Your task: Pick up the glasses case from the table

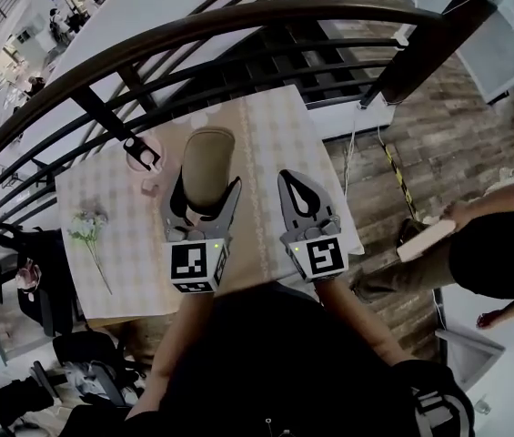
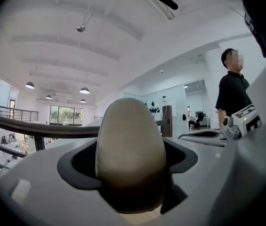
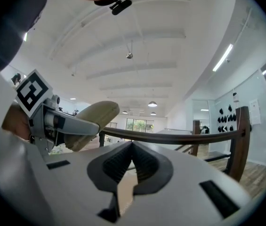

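Note:
The beige glasses case (image 1: 206, 165) stands on end between the jaws of my left gripper (image 1: 203, 198), lifted above the table (image 1: 279, 126). In the left gripper view the glasses case (image 2: 131, 152) fills the middle, clamped by my left gripper (image 2: 131, 173) at its lower part. My right gripper (image 1: 303, 195) hangs beside it to the right, shut with nothing in it. The right gripper view shows my right gripper (image 3: 132, 159) with jaws together, and the glasses case (image 3: 94, 118) held in the left gripper off to the left.
A dark curved railing (image 1: 238, 25) runs past the table's far side. A small flower sprig (image 1: 88, 230) lies on the table's left part and a black clip-like object (image 1: 141, 154) near its back. A person (image 1: 498, 244) stands at the right holding something flat.

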Motion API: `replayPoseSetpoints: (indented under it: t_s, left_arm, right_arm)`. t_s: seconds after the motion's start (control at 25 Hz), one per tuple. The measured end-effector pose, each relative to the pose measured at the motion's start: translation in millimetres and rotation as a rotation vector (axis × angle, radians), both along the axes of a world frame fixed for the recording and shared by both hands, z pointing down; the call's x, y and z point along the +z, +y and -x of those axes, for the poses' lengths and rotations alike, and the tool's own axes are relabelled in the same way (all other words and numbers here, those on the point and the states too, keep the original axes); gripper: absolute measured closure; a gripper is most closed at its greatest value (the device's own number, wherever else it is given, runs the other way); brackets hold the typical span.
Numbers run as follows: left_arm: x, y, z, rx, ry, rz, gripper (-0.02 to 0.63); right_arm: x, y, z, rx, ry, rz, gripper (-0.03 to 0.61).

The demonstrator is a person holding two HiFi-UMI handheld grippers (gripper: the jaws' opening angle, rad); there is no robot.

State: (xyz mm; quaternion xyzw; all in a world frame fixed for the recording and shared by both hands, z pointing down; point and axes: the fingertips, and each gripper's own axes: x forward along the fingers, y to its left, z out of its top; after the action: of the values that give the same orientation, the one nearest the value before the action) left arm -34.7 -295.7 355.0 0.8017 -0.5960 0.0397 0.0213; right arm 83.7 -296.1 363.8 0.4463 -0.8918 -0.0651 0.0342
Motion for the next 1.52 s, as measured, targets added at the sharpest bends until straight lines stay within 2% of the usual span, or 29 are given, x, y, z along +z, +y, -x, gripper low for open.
replayPoseSetpoints:
  t_s: [0.16, 0.36, 0.68, 1.0, 1.52]
  left_arm:
    - [-23.1, 6.2, 10.4, -0.034, 0.021, -0.067, 0.210]
    - [-52.8, 12.6, 22.5, -0.084, 0.028, -0.147, 0.210]
    - [-86.7, 21.6, 41.8, -0.157, 0.012, -0.218, 0.209]
    - [-98.7, 19.0, 45.1, -0.161, -0.023, -0.224, 0.209]
    - [-96.8, 16.5, 45.2, -0.149, -0.027, -0.211, 0.209]
  right_arm:
    - [-13.9, -0.9, -3.8, 0.024, -0.010, -0.005, 0.569]
    - [-38.1, -4.1, -7.5, 0.034, -0.069, -0.030, 0.569]
    - [-69.8, -8.0, -15.8, 0.066, -0.099, -0.080, 0.569]
    - [-88.7, -13.7, -23.1, 0.090, -0.088, -0.101, 0.569]
    - [-90.6, -13.7, -16.6, 0.076, -0.082, -0.103, 0.569]
